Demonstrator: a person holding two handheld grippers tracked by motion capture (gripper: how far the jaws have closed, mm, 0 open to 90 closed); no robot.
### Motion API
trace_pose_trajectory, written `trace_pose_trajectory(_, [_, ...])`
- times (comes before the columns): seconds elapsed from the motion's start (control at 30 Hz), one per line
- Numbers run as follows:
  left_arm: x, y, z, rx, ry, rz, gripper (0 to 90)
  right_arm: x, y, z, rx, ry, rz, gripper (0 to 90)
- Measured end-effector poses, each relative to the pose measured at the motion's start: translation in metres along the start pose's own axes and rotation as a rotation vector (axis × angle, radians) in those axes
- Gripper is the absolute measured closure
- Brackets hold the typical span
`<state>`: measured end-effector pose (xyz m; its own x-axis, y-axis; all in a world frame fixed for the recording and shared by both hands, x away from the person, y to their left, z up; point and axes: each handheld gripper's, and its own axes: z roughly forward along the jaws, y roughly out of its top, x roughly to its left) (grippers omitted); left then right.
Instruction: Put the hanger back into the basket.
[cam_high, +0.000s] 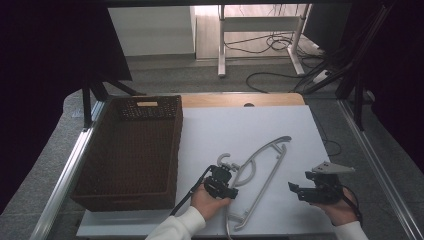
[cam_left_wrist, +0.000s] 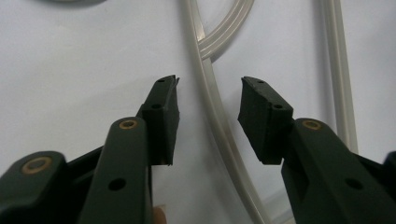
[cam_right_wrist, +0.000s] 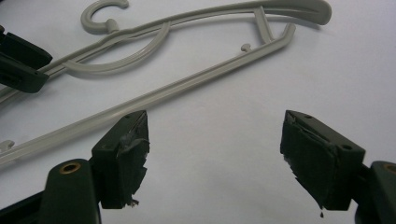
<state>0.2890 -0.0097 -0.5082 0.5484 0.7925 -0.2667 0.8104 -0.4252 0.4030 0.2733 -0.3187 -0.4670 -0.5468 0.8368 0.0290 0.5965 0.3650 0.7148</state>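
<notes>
Your left gripper (cam_left_wrist: 208, 100) straddles the hanger (cam_high: 260, 172) arm near its hook, jaws half-wide and not yet pinching, lined up for a grab. The hanger lies flat on the white table (cam_high: 225, 130), right of the basket (cam_high: 131, 150). Your right gripper (cam_right_wrist: 215, 154) waits wide open and empty on the near right.

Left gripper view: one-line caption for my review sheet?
Left gripper straddles a curved arm of the grey plastic hanger on the white table, pads not yet touching it.

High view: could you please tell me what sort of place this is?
Probably a lab or workshop recording bench: a white table holding a wicker basket and a plastic hanger, with loose cables on the floor behind.
</notes>
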Motion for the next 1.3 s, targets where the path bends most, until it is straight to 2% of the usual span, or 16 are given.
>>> trace_pose_trajectory(0.07, [0.0, 0.0, 0.0, -0.001, 0.001, -0.004, 58.7, 0.0, 0.0, 0.0, -0.001, 0.0, -0.001, 23.5])
trace_pose_trajectory(0.1, [-0.002, 0.001, 0.0, 0.011, 0.023, 0.013, 62.3, -0.002, 0.001, -0.001, -0.006, -0.005, 0.008, 23.5])
trace_pose_trajectory(0.23, [-0.006, 0.003, 0.001, 0.027, 0.059, 0.028, 67.6, -0.003, 0.001, -0.003, -0.011, -0.005, 0.017, 23.5])
trace_pose_trajectory(0.33, [-0.007, 0.004, 0.002, 0.03, 0.06, 0.023, 74.3, -0.003, 0.001, -0.003, -0.011, -0.006, 0.015, 23.5])
trace_pose_trajectory(0.4, [-0.006, 0.005, 0.002, 0.031, 0.052, 0.004, 75.3, -0.004, 0.001, -0.003, -0.011, -0.008, 0.018, 23.5])
trace_pose_trajectory(0.43, [-0.004, 0.006, 0.001, 0.035, 0.036, -0.018, 75.8, -0.005, 0.001, -0.004, -0.011, -0.012, 0.02, 23.5])
trace_pose_trajectory(0.47, [-0.004, 0.006, 0.001, 0.035, 0.036, -0.018, 76.1, -0.005, 0.001, -0.004, -0.011, -0.012, 0.02, 23.5])
trace_pose_trajectory(0.5, [0.0, 0.007, 0.0, 0.04, 0.007, -0.053, 76.8, -0.006, 0.001, -0.004, -0.013, -0.017, 0.02, 23.5])
trace_pose_trajectory(0.63, [0.006, 0.008, -0.002, 0.032, -0.026, -0.094, 80.0, -0.008, 0.001, -0.004, -0.013, -0.022, 0.028, 23.5])
trace_pose_trajectory(0.77, [0.012, 0.01, -0.005, 0.034, -0.057, -0.109, 81.5, -0.01, 0.001, -0.003, -0.01, -0.024, 0.03, 23.5])
trace_pose_trajectory(0.83, [0.012, 0.01, -0.005, 0.034, -0.057, -0.111, 81.4, -0.01, 0.001, -0.003, -0.009, -0.025, 0.03, 23.5])
trace_pose_trajectory(1.07, [0.017, 0.013, -0.013, 0.003, -0.122, -0.146, 81.6, -0.011, 0.0, -0.005, -0.018, -0.036, 0.039, 23.5])
trace_pose_trajectory(1.13, [0.022, 0.013, -0.018, -0.018, -0.16, -0.165, 81.6, -0.01, 0.001, -0.007, -0.031, -0.034, 0.036, 23.5])
trace_pose_trajectory(1.2, [0.024, 0.014, -0.019, -0.02, -0.168, -0.169, 81.7, -0.011, 0.001, -0.008, -0.034, -0.033, 0.035, 23.5])
trace_pose_trajectory(1.23, [0.028, 0.014, -0.023, -0.032, -0.199, -0.184, 81.7, -0.011, 0.001, -0.008, -0.038, -0.033, 0.037, 23.5])
trace_pose_trajectory(1.3, [0.031, 0.015, -0.028, -0.047, -0.226, -0.191, 81.7, -0.012, 0.0, -0.009, -0.042, -0.035, 0.042, 23.5])
